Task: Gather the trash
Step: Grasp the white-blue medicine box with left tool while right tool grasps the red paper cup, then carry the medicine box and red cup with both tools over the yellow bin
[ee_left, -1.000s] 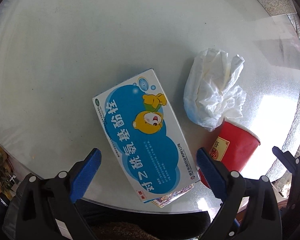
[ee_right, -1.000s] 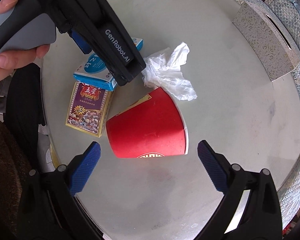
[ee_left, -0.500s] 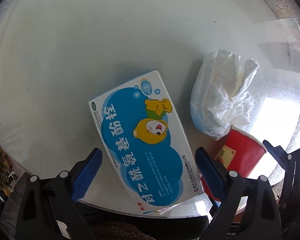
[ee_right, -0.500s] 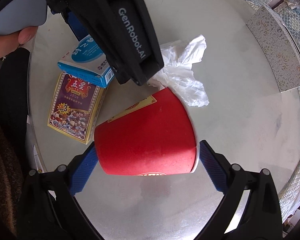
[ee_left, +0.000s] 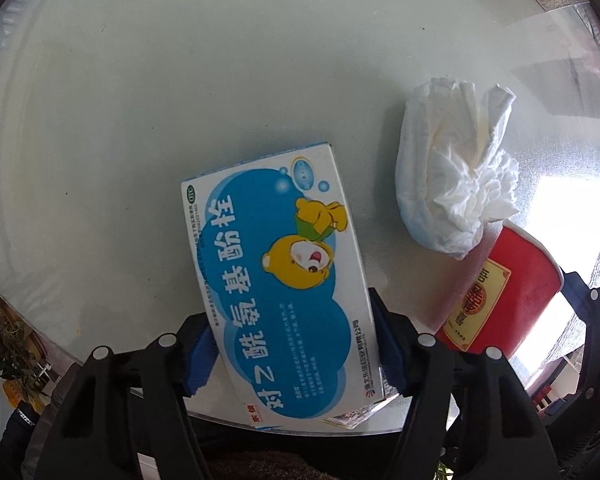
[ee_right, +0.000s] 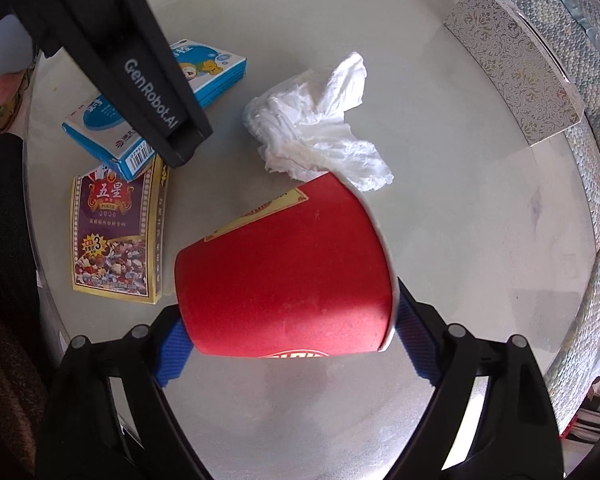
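Two hand-held grippers close on litter atop a round glass table [ee_right: 460, 208], with the red paper cup [ee_right: 284, 276] as the fixed mark. Nearest the lens, the right gripper [ee_right: 288, 344] has its blue fingers [ee_right: 172, 348] pressed against the cup's base and rim, the cup lying on its side between them. Just to the cup's left lies a purple-and-yellow card box [ee_right: 114, 236], and partly on top of that box rests the blue-and-white medicine box [ee_left: 284, 292], which the left gripper [ee_left: 288, 352] clamps across its near end, fingers [ee_left: 198, 360] touching both long edges. Beyond the cup, touching its rim, sits a crumpled white tissue [ee_right: 316, 128], not yet taken by either gripper. Farther off, well past the cup toward the table's far edge, stands a patterned silver tissue box [ee_right: 512, 64]. The step in hand appears to be the paired grasp of cup and medicine box; the next move likely calls for lifting both clear without crushing the cup or dragging the card box along, then carrying them to a bin, none of which is in view.
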Motion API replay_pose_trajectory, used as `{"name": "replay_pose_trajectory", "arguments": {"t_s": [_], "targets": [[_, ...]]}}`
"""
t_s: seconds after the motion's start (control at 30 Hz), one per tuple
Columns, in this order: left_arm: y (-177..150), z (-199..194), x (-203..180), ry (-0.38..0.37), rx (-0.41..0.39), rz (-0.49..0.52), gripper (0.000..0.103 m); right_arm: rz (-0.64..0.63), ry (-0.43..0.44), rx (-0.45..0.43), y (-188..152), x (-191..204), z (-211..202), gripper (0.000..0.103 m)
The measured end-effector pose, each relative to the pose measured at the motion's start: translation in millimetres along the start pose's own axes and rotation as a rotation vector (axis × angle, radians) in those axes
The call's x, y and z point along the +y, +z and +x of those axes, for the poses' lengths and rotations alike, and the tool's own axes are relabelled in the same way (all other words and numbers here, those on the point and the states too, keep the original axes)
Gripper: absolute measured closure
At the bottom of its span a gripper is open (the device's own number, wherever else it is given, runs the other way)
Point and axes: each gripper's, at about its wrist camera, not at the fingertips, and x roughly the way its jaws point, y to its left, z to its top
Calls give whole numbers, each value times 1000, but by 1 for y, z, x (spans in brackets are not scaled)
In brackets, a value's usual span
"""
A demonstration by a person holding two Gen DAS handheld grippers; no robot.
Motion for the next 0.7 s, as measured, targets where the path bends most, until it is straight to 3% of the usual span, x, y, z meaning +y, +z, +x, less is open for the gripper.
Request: {"name": "replay_pose_trajectory", "arguments": {"t_s": [0.3, 0.7], "targets": [[-23, -9, 4, 14, -52, 49, 39, 105, -49, -2, -11, -19, -22, 18], [-33, -35, -4, 45, -237, 120, 39, 248, -114, -33, -24, -30, -64, 18]]}}
